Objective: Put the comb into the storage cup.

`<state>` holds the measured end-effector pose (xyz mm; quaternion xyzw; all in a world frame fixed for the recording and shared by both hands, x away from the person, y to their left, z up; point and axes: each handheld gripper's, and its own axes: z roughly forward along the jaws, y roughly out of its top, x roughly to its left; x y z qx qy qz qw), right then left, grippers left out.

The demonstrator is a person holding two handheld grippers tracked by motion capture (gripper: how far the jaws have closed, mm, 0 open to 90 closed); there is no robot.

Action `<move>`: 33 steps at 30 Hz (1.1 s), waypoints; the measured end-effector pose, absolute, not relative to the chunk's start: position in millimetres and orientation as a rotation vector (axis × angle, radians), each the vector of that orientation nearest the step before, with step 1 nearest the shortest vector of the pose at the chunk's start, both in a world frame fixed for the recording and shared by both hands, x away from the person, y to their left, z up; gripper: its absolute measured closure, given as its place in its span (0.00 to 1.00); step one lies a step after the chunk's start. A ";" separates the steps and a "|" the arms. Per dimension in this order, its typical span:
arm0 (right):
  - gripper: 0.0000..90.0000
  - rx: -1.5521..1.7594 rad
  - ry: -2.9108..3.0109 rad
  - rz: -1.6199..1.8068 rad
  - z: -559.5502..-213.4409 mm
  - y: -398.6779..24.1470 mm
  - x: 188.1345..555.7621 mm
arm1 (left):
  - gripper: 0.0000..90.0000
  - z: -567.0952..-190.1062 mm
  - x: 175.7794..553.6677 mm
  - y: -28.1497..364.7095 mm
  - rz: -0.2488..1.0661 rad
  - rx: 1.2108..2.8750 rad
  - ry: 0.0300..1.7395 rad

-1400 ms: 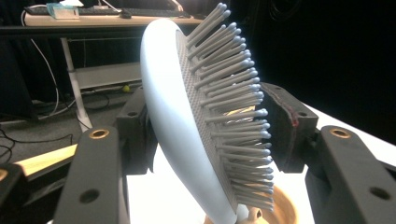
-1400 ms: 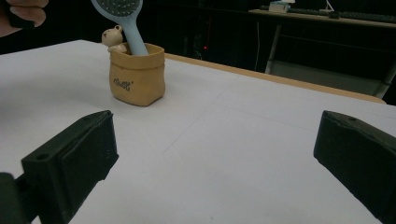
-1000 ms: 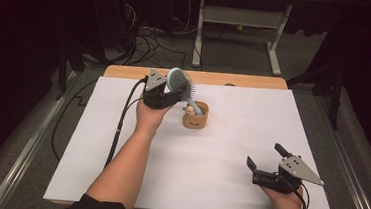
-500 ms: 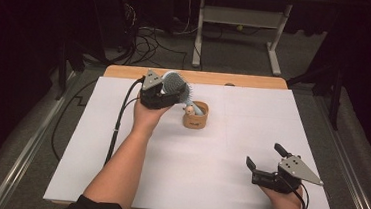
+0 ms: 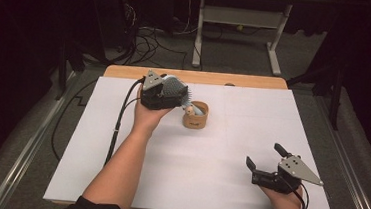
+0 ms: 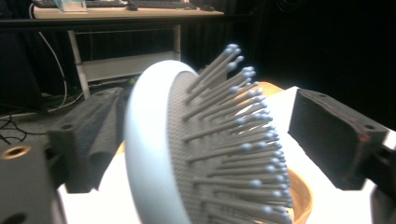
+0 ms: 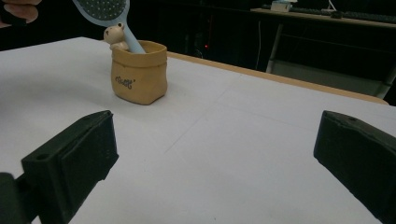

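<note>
A pale blue hairbrush (image 5: 175,87) leans with its handle in a small tan pot (image 5: 195,115) at the back middle of the table. My left gripper (image 5: 173,91) sits around the brush head. In the left gripper view the head (image 6: 187,140) lies between the jaws, which have just been opening. The right jaw stands clear of the bristle tips, so nothing presses on the brush. My right gripper (image 5: 265,155) rests open and empty near the front right. Its view (image 7: 215,140) looks towards the pot (image 7: 139,72) and the brush (image 7: 105,9).
A small figure (image 7: 114,35) sits in the pot beside the brush handle. A white sheet (image 5: 217,187) covers the table, with a wooden edge (image 5: 195,77) at the back. A metal desk frame (image 5: 240,18) and floor cables lie beyond.
The left gripper's jaws have spread apart from the brush head, which now leans a little lower. Both hands have kept their places.
</note>
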<state>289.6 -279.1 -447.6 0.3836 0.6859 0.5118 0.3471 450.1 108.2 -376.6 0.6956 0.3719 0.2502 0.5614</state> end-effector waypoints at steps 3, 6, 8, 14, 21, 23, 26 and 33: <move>0.00 0.994 1.780 1.327 -447.8 -278.8 289.8 | 0.04 -376.0 448.8 109.3 0.584 1.640 0.879; 0.00 0.996 1.780 1.328 -447.7 -278.5 289.5 | 0.01 -376.0 447.2 111.5 0.578 1.643 0.878; 0.00 0.995 1.783 1.325 -447.8 -278.4 289.4 | 0.00 -376.2 445.0 113.4 0.583 1.637 0.877; 0.00 0.995 1.782 1.322 -447.9 -278.5 289.6 | 0.00 -378.5 437.1 120.2 0.567 1.633 0.873; 0.00 0.997 1.787 1.317 -448.5 -277.7 289.8 | 0.00 -388.6 425.3 126.0 0.547 1.633 0.876; 0.00 0.996 1.787 1.315 -448.5 -277.5 289.7 | 0.00 -393.2 421.8 127.3 0.548 1.648 0.874; 0.00 0.994 1.790 1.315 -448.8 -277.0 289.6 | 0.00 -399.4 415.3 131.6 0.548 1.641 0.872; 0.00 0.996 1.791 1.313 -449.0 -276.2 289.4 | 0.00 -415.2 397.7 144.9 0.541 1.617 0.868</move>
